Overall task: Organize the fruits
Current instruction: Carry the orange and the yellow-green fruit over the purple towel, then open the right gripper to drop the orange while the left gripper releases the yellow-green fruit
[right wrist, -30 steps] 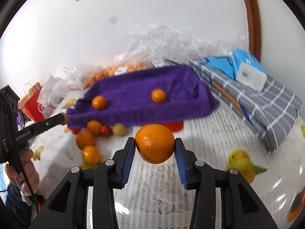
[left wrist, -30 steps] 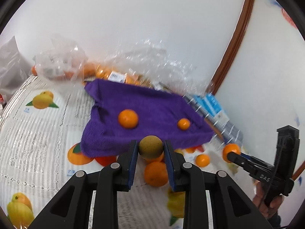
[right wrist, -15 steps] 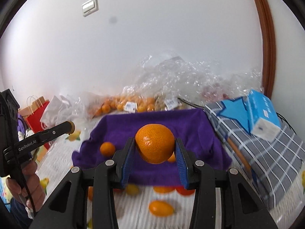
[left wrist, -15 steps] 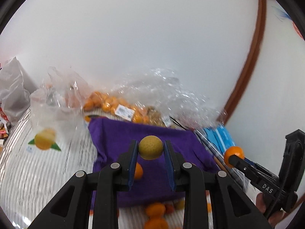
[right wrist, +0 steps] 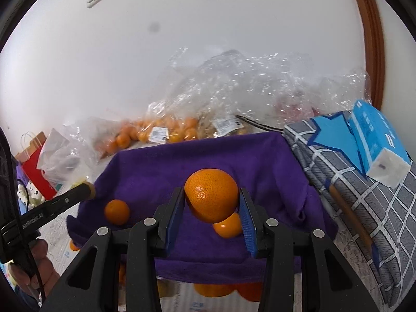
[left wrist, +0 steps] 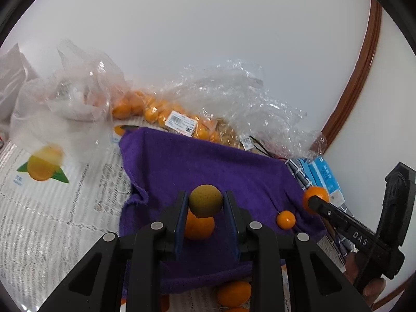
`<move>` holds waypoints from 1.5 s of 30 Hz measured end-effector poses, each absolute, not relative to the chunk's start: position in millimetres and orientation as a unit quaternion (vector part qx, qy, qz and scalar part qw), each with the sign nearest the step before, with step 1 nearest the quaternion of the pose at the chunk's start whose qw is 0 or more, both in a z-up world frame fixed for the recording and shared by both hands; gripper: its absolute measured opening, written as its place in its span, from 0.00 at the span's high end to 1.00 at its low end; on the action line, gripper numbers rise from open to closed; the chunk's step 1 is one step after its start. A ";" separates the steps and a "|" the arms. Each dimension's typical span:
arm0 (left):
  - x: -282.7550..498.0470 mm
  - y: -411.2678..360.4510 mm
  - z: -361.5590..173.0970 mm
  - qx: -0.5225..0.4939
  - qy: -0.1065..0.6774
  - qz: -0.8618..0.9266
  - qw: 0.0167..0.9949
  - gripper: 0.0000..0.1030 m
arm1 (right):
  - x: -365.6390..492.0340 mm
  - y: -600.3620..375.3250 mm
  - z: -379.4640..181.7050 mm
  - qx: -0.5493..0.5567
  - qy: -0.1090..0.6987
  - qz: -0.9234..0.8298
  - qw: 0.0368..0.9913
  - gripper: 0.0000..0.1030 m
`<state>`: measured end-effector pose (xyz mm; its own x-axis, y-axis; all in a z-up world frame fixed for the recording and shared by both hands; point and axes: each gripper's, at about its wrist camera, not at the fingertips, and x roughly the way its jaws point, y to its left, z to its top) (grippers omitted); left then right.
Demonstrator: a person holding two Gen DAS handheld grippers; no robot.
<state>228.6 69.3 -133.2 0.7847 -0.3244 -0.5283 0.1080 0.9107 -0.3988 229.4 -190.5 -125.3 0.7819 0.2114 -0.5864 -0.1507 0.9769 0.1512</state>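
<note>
Left wrist view: the left gripper [left wrist: 205, 202] is clamped across the middle of a small greenish-brown fruit [left wrist: 205, 199], held above the purple towel [left wrist: 208, 161]. The right gripper [right wrist: 211, 202] pinches a large orange [right wrist: 211, 198] the same way, also over the towel. Both fruits look firm, round and light, with pebbled skin; a grip at the widest part seems safest, since they could roll out. Two small oranges [right wrist: 117, 212] lie on the towel, others just off its near edge.

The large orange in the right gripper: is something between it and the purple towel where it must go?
Partly. A small orange already lies on the purple towel just behind the large orange held by the right gripper.
</note>
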 end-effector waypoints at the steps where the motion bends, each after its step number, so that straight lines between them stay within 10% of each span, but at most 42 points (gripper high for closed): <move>1: 228.8 67.2 -135.2 -0.175 0.309 -0.120 0.927 0.74 | 230.6 -192.6 -127.0 0.051 0.318 0.094 0.942 0.60; 45: 240.3 42.1 -149.9 -0.131 0.339 -0.145 0.920 0.74 | 231.8 -187.5 -143.8 0.017 0.341 0.098 0.935 0.54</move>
<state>240.3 42.1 -149.9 0.7286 -0.3556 -0.5854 0.1787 0.9238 -0.3387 231.8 -187.5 -143.8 0.7484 0.1945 -0.6341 -0.1707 0.9803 0.0992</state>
